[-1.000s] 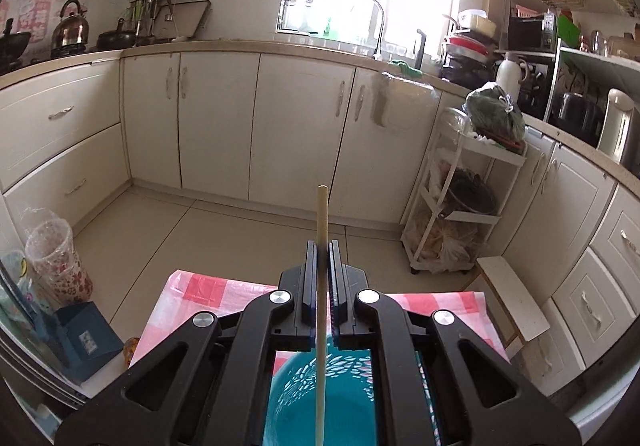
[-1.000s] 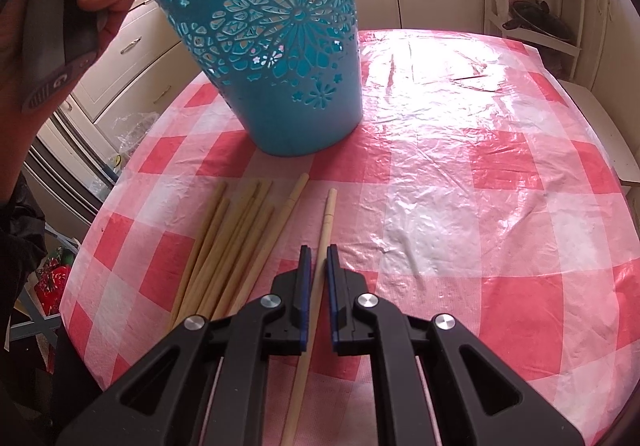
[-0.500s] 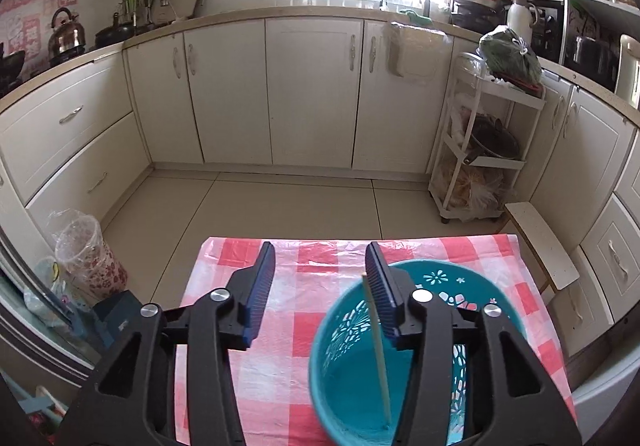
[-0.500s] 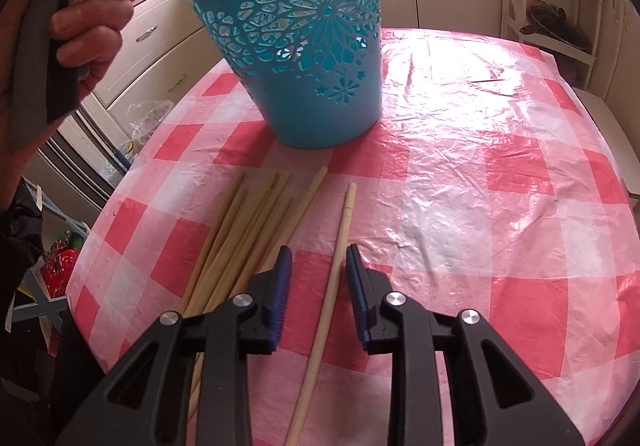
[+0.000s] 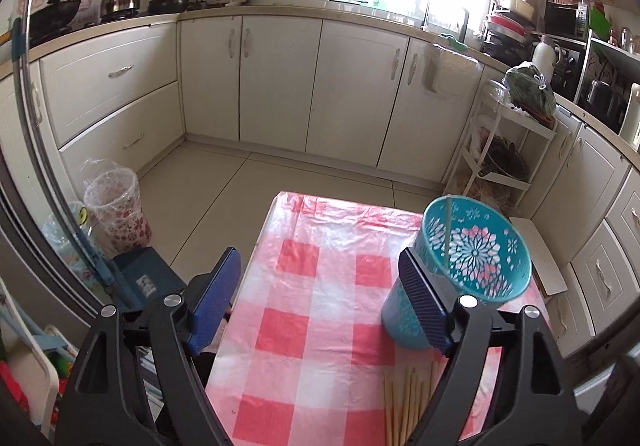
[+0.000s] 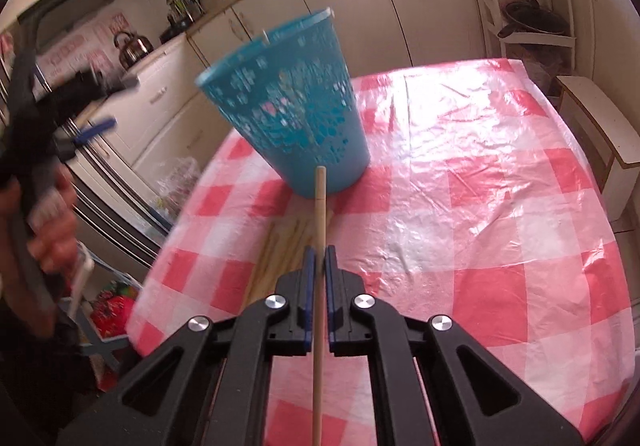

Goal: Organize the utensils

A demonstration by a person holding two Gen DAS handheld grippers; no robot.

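A teal perforated basket [image 5: 476, 258] [image 6: 292, 117] stands on the red-and-white checked table [image 5: 320, 326] [image 6: 480, 205], with one chopstick [image 5: 448, 221] leaning inside it. My left gripper [image 5: 320, 300] hangs over the table's left part, left of the basket. Its jaws are opening and nothing is between them. Several loose wooden chopsticks [image 5: 408, 398] [image 6: 280, 246] lie in a bundle in front of the basket. My right gripper [image 6: 319, 262] is shut on a single chopstick [image 6: 320, 205], held off the cloth with its tip pointing at the basket's base.
A person's hand [image 6: 44, 230] holds the left gripper at the left edge. On the floor stand a bag-lined bin [image 5: 116, 205] and a blue box [image 5: 140, 278]. A white rack [image 5: 504, 165] and a low white stool [image 6: 600, 125] stand beyond the table's right side. Cabinets line the walls.
My left gripper let its chopstick drop into the basket, opened wide and drew back to the left. My right gripper shut on the lone chopstick and lifted it off the cloth.
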